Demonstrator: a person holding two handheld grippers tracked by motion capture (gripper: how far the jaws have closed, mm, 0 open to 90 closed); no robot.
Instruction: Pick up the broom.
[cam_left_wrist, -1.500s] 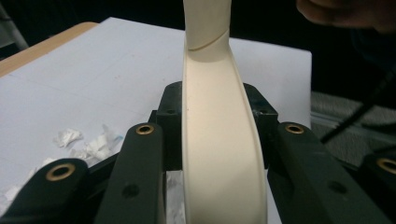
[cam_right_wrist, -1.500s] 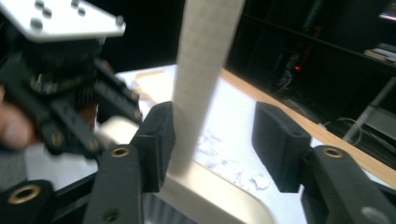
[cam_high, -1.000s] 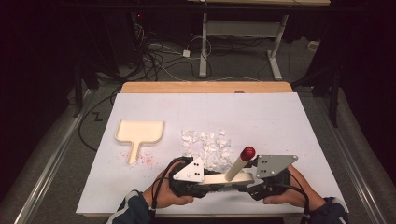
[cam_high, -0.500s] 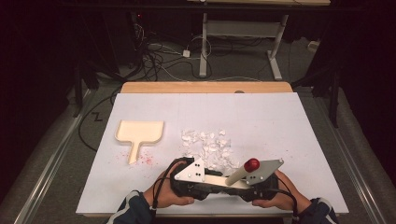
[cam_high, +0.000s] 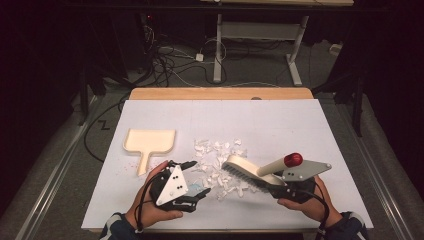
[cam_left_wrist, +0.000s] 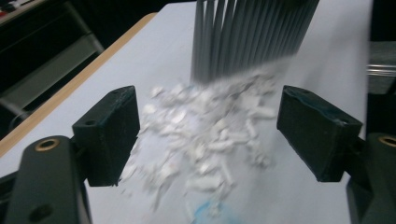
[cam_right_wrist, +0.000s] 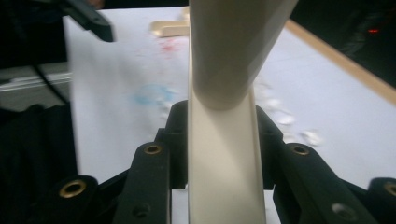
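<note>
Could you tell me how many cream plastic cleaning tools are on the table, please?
2: a cream plastic dustpan lying far left, and a cream red-tipped brush gripped right of the white scraps.

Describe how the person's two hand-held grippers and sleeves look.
Each hand-held gripper, left and right, has a black body, a grey three-cornered plate with dark dots and a black cable. The jaws are black with brass-coloured rivets. The sleeves are dark blue with pale cuffs.

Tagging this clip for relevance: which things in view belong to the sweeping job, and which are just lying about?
In the job:
- brush, clamped in the right gripper
- white scraps under its bristles
- dustpan, lying apart to the left
- left gripper, jaws just opened, nothing between them

Lying about:
- cables on the floor
- desk frame behind the table
</note>
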